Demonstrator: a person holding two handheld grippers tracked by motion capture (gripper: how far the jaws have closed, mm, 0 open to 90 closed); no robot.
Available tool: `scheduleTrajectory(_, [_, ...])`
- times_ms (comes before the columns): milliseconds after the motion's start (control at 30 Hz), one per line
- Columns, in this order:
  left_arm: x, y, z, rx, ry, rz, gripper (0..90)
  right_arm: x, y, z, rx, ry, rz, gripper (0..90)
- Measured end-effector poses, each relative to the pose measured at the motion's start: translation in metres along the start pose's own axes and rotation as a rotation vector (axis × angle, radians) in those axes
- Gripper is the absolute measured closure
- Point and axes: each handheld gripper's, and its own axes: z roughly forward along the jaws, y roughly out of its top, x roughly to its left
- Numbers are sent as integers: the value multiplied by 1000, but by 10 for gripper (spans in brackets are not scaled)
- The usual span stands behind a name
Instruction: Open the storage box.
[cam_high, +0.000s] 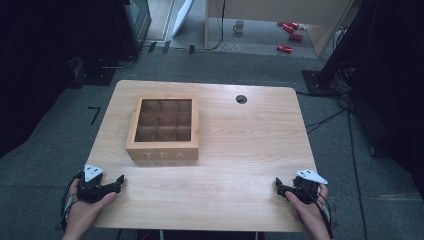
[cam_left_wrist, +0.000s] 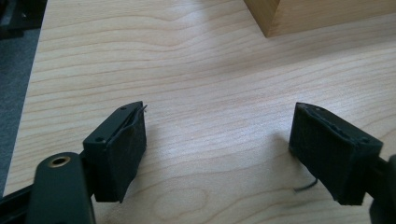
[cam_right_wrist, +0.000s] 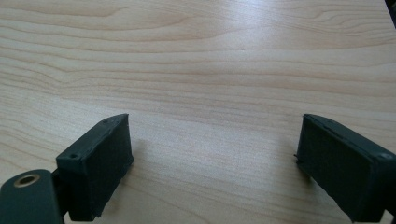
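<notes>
Where the light wooden table (cam_high: 240, 150) meets the person's side, the left gripper (cam_high: 119, 181) rests at the near left corner and the right gripper (cam_high: 278, 184) at the near right corner, each held in a hand. Both have their jaws spread wide with bare tabletop between them, as the left gripper view (cam_left_wrist: 217, 140) and the right gripper view (cam_right_wrist: 212, 154) confirm. A wooden tea box (cam_high: 163, 128), marked "TEA" on its front and divided into nine compartments under a clear lid, stands on the left half of the table, beyond the left gripper and apart from it; its corner (cam_left_wrist: 322, 16) appears at the top of the left gripper view. A dark round cable hole (cam_high: 241, 99) sits near the far edge. Nothing lies between either gripper and the box. On the floor beyond, a mug (cam_high: 239, 26) and red cans (cam_high: 290, 35) are visible.
</notes>
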Motion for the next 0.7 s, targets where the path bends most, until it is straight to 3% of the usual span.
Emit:
scheduleTrajectory(267, [1, 5, 0, 24, -15, -20, 165, 0, 0, 0, 1, 2, 1, 97])
scheduleTrajectory(433, [1, 12, -5, -20, -45, -39, 164, 1, 1, 1, 2, -5, -3, 99])
scheduleTrajectory(500, [2, 19, -8, -43, -62, -52, 164, 2, 5, 0, 6, -7, 16, 129])
scheduleTrajectory(600, [2, 24, -10, -56, -77, -49, 165, 4, 9, -2, -8, 10, 42, 129])
scheduleTrajectory(700, [1, 33, -14, -84, -100, -45, 165, 11, 22, -9, -59, 33, 64, 130])
